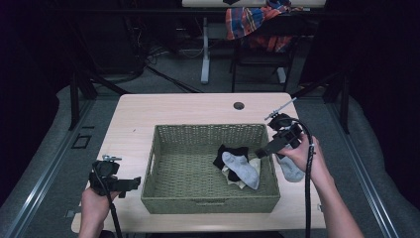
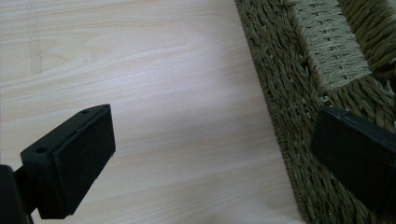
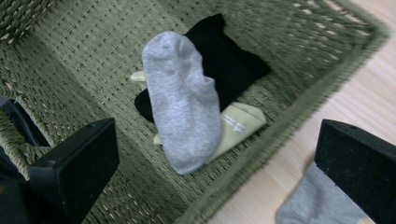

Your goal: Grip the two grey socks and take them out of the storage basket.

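Observation:
A woven green basket (image 1: 163,198) stands in the middle of the light wooden table (image 1: 188,106). Inside it lie a grey sock (image 1: 241,168), a black sock (image 1: 229,153) and a pale yellow sock (image 1: 236,182), piled at the right end. In the right gripper view the grey sock (image 3: 182,100) lies over the black sock (image 3: 229,60) and the yellow sock (image 3: 240,123). Another grey sock (image 1: 291,170) lies on the table right of the basket, and its edge (image 3: 317,200) shows below my right gripper (image 3: 217,163). My right gripper (image 1: 265,148) hangs open over the basket's right rim. My left gripper (image 1: 134,183) rests open beside the basket's left wall (image 2: 289,112).
A chair with a plaid cloth (image 1: 252,20) stands beyond the table. A cable hole (image 1: 238,105) sits near the table's far edge. Bare tabletop (image 2: 154,70) lies left of the basket.

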A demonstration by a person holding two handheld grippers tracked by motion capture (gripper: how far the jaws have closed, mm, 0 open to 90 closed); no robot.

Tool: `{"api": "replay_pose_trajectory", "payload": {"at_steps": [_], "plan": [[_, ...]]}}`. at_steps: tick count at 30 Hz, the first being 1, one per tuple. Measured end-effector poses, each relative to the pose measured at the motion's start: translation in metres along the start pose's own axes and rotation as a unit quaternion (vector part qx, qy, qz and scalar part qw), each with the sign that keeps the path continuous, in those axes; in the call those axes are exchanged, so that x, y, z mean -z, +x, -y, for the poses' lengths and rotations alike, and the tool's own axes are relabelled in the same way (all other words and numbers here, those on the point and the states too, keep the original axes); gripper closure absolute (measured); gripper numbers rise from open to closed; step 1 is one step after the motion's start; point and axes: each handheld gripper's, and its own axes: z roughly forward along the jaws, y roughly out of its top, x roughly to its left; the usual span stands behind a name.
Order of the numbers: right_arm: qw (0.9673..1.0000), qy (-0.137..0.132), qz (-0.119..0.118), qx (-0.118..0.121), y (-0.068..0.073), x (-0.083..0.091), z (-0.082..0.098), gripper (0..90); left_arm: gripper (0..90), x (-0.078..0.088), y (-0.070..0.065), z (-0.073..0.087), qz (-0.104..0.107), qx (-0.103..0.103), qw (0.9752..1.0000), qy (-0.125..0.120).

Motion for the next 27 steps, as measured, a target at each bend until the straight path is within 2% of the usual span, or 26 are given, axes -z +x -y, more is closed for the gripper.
{"api": "replay_pose_trajectory", "payload": {"at_steps": [3, 8, 10, 16, 21, 27], "plan": [[0.9997, 0.017, -0.002, 0.015, 0.004, -0.011, -0.004, 1.9, 0.5, 0.0, 0.0, 0.0, 0.001, -0.001, 1.0, 0.003], [0.9992, 0.033, -0.002, 0.02, 0.011, -0.029, -0.009, 9.0, 0.4, 0.0, 0.0, 0.0, 0.0, -0.003, 1.0, 0.002], [0.9981, 0.052, -0.001, 0.032, 0.013, -0.037, -0.012, 11.1, 0.5, 0.0, 0.0, 0.0, 0.0, -0.002, 1.0, 0.002], [0.9966, 0.074, -0.002, 0.037, 0.021, -0.06, -0.016, 16.0, 0.5, 0.0, 0.001, 0.0, 0.001, -0.001, 1.0, 0.002], [0.9941, 0.099, 0.0, 0.046, 0.029, -0.074, -0.02, 18.5, 0.5, 0.0, 0.001, 0.0, -0.001, -0.002, 1.0, 0.001], [0.991, 0.123, 0.01, 0.052, 0.039, -0.094, -0.024, 15.2, 0.5, 0.0, 0.002, 0.0, 0.0, -0.002, 1.0, 0.001]]}}
